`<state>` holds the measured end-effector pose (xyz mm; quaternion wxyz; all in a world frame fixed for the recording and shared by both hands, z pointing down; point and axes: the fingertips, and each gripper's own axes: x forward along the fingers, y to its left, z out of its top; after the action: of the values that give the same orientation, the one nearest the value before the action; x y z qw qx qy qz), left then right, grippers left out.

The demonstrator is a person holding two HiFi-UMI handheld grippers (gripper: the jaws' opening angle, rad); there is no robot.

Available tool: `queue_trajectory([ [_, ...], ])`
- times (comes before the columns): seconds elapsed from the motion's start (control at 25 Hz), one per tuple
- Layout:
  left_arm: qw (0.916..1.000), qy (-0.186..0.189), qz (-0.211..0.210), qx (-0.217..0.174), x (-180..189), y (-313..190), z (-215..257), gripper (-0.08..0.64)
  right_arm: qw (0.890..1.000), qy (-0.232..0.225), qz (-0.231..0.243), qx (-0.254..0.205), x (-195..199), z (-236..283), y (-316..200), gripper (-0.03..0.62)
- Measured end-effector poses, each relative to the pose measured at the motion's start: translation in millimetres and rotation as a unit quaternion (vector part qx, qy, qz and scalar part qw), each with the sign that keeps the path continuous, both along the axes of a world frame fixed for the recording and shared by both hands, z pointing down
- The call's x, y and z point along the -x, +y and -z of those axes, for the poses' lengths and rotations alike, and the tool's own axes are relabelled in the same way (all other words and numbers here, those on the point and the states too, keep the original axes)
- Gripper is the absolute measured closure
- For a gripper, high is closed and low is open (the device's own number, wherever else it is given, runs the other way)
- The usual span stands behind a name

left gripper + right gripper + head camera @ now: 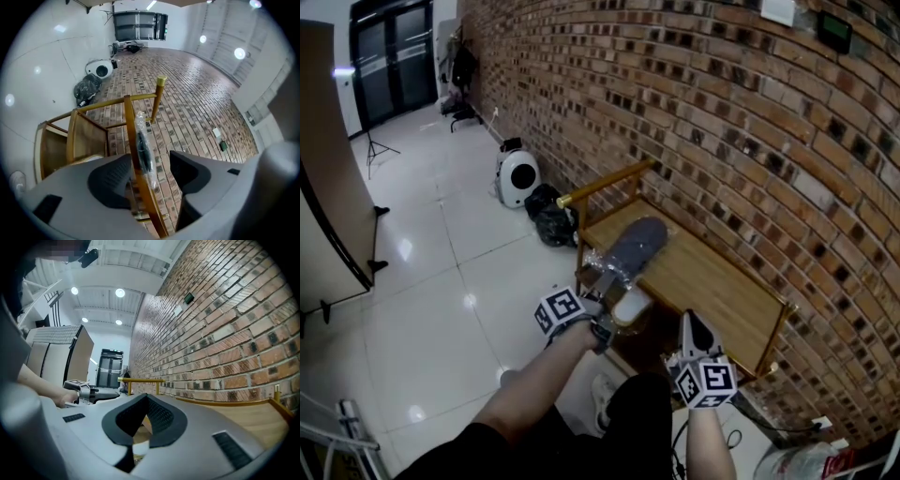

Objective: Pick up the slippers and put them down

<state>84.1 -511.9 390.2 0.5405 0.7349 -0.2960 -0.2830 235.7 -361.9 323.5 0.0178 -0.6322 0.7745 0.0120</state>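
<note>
Wooden counter [712, 281], brick wall: slipper [636, 246] seems placed; left tool [150, 158] released around it, right tool [146, 399] clenched, empty. Next: withdraw clear.

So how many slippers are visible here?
1 for certain: the grey slipper, in clear wrap, lies on the wooden table, between the left gripper's open jaws. A pale rounded thing under the table edge may be another.

red brick wall [722, 122] | glossy white tiled floor [441, 272] | wooden table [717, 281] against wall | dark doors [394, 56] at far end
</note>
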Motion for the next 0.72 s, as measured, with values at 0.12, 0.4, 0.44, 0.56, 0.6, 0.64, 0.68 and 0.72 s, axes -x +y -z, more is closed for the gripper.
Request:
queue_trajectory([
  [0.12, 0.9998, 0.016, 0.008, 0.009, -3, -15, -7, 0.307, 1.000, 0.000, 0.002, 0.003, 1, -3, -4, 0.583],
  [0.4, 0.9996, 0.026, -0.011, 0.006, -20, -37, -7, 0.330, 1.000, -0.012, 0.000, 0.006, -3, -8, -5, 0.583],
  [0.44, 0.9995, 0.029, -0.011, 0.007, -20, -36, -7, 0.373, 1.000, -0.011, 0.000, 0.007, -3, -9, -5, 0.583],
  [0.56, 0.9989, 0.045, -0.008, 0.006, -18, -36, -4, 0.472, 1.000, -0.015, 0.004, 0.007, -2, -11, -7, 0.583],
  [0.6, 0.9988, 0.049, -0.006, 0.003, -17, -36, -2, 0.479, 1.000, -0.016, 0.007, 0.006, -1, -10, -9, 0.583],
  [0.64, 0.9986, 0.053, -0.004, 0.000, -16, -36, 1, 0.480, 1.000, -0.018, 0.010, 0.005, 0, -9, -10, 0.583],
  [0.68, 0.9984, 0.056, -0.002, -0.005, -15, -35, 4, 0.482, 1.000, -0.019, 0.014, 0.004, 1, -8, -12, 0.583],
  [0.72, 0.9982, 0.059, 0.001, -0.012, -13, -33, 9, 0.482, 1.000, -0.021, 0.019, 0.003, 2, -7, -13, 0.583],
])
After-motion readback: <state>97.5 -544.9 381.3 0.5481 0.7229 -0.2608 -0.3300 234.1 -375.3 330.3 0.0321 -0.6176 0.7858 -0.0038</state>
